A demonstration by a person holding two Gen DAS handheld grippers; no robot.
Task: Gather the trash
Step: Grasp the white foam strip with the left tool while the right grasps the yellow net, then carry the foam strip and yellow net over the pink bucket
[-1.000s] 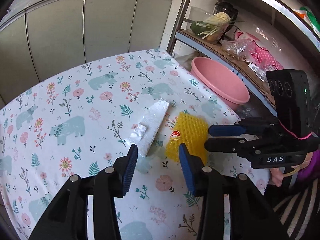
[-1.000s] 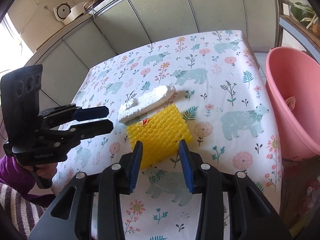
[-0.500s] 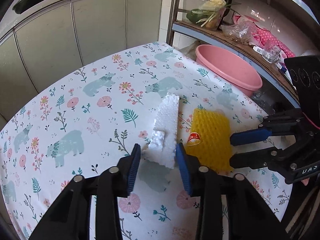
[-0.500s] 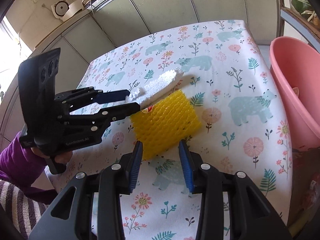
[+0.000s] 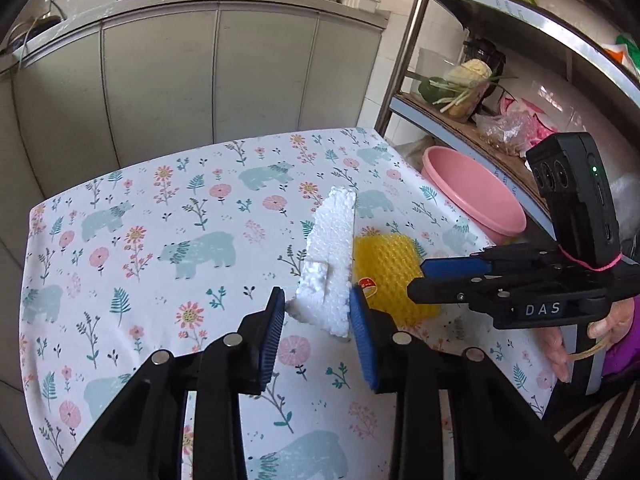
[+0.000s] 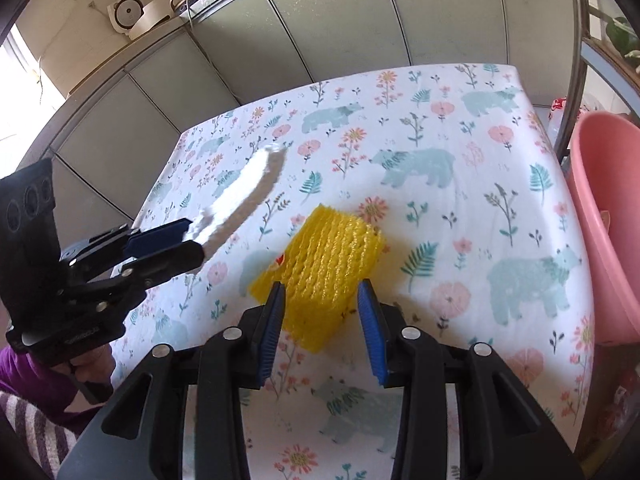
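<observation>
left gripper (image 5: 318, 312): closed on the near end of the white styrofoam piece (image 5: 332, 256), which is clamped between the blue pads and looks lifted off the tabletop (image 5: 160, 208) in the right wrist view

styrofoam piece: held sticking forward past the fingertips, just left of the yellow foam net

right gripper (image 6: 322, 312): jaws set partway open, the yellow foam net (image 6: 320, 264) seen between the pads; whether it's actually pinched can't be told

yellow foam net: red sticker on one corner, lying on the bear-and-flower tablecloth

pink basin (image 5: 472, 192): parked off the tabletop's right edge, under the metal shelf rack (image 5: 480, 128)
</observation>
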